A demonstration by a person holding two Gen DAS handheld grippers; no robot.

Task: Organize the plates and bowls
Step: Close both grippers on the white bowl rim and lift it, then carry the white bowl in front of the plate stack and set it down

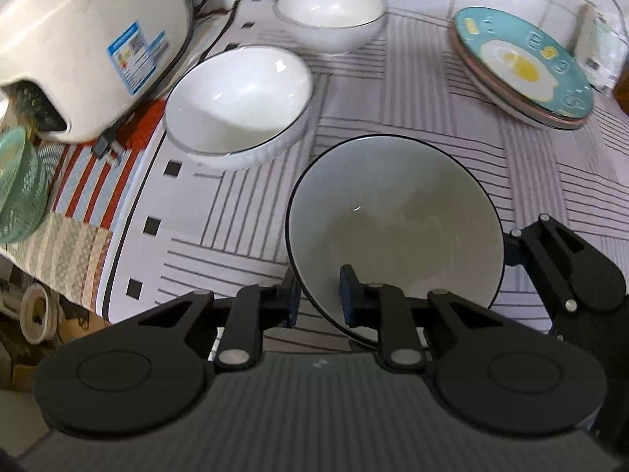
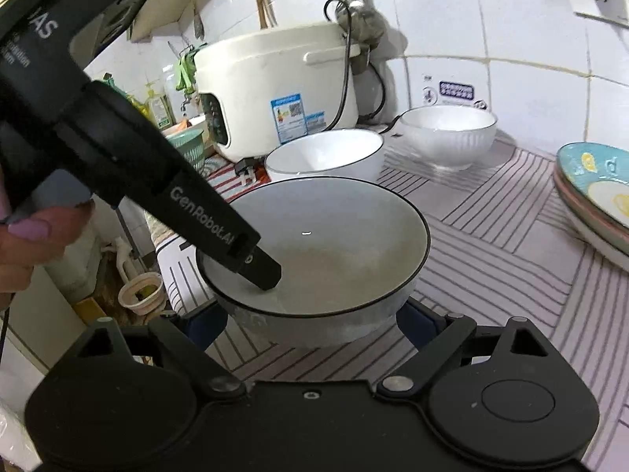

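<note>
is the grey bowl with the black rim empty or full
Empty. The grey bowl shows only its bare inside, apart from one finger of the left gripper clamped over its rim.

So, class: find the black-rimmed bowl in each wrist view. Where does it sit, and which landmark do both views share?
Left wrist view: black-rimmed bowl lower centre-right, its near rim pinched by the left claw.
Right wrist view: same bowl centre, above the right claw, whose fingers flank its base.
Shared landmark: white rice cooker, upper left.

Plate stack [image 2: 597, 212] (right edge cropped)
</note>
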